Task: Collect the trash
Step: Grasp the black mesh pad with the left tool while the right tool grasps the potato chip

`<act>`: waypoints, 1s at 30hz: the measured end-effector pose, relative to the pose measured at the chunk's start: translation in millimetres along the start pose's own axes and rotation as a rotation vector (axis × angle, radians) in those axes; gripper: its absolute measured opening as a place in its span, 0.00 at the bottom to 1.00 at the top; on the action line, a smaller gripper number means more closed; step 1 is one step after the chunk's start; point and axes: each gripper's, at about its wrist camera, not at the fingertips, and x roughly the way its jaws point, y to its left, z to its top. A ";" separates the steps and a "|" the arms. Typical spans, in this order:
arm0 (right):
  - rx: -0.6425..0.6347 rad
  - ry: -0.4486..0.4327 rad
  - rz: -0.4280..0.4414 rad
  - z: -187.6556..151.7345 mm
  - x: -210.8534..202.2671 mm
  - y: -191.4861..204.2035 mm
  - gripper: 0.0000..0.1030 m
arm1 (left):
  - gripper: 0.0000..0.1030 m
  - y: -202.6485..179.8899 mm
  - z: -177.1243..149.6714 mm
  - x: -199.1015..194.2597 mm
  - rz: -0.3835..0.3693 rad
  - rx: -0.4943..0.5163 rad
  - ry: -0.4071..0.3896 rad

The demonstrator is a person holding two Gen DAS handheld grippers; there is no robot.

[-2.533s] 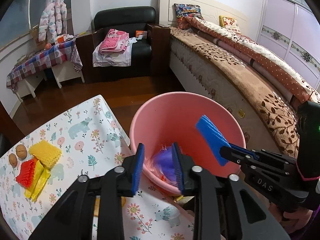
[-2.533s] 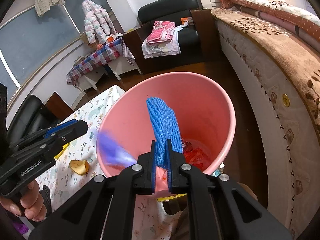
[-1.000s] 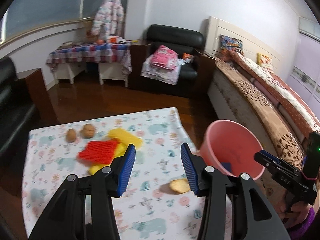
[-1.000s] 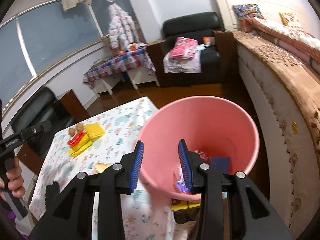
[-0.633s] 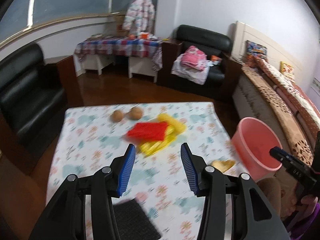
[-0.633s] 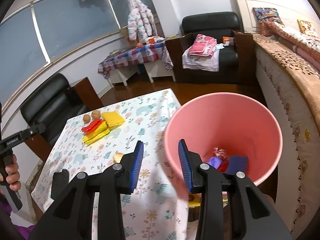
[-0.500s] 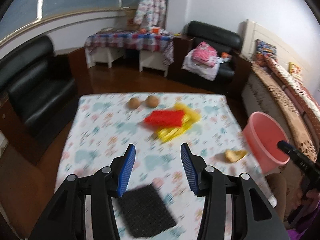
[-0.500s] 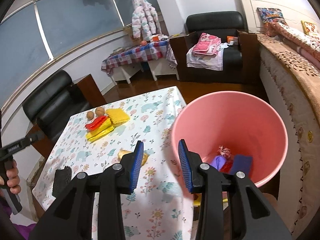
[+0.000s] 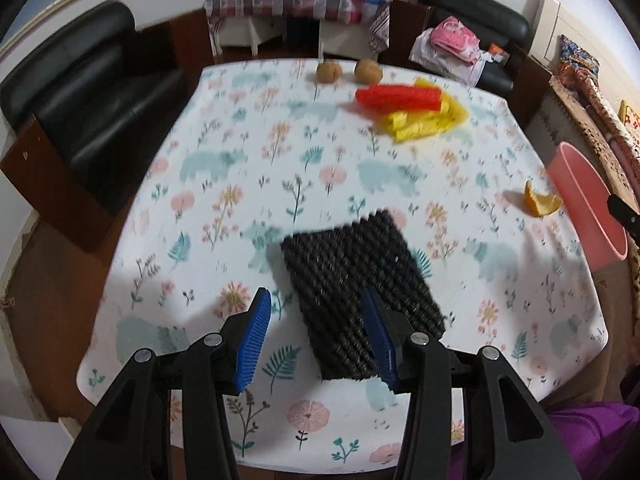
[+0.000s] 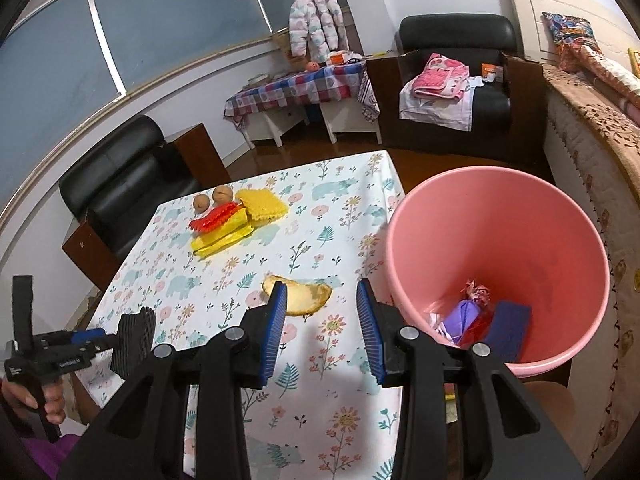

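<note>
Floral table [image 9: 224, 160]: left gripper [image 9: 316, 338] spread, seemingly above black foam net [image 9: 356, 276].

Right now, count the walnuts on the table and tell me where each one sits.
2. The left walnut and the right walnut sit side by side at the table's far edge, just behind the red foam net. None other shows.

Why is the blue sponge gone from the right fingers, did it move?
Yes. The blue sponge left the right gripper, whose fingers are now open, and dropped down inside the pink bucket, resting at the bottom beside other trash.
</note>
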 end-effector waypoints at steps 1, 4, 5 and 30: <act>0.001 0.003 0.002 -0.5 0.9 -0.3 0.36 | 0.45 0.4 -0.4 1.7 -0.002 -0.002 0.006; 0.004 0.010 0.008 -1.8 3.8 -0.6 0.36 | 0.45 0.0 -1.0 4.9 -0.003 0.005 0.014; 0.003 0.013 0.010 -2.5 4.5 -0.7 0.36 | 0.45 -0.9 -1.7 6.6 -0.005 0.010 0.017; 0.005 0.109 0.036 -0.6 51.0 -1.1 0.36 | 0.09 -22.7 38.3 -14.6 -0.094 0.070 -0.136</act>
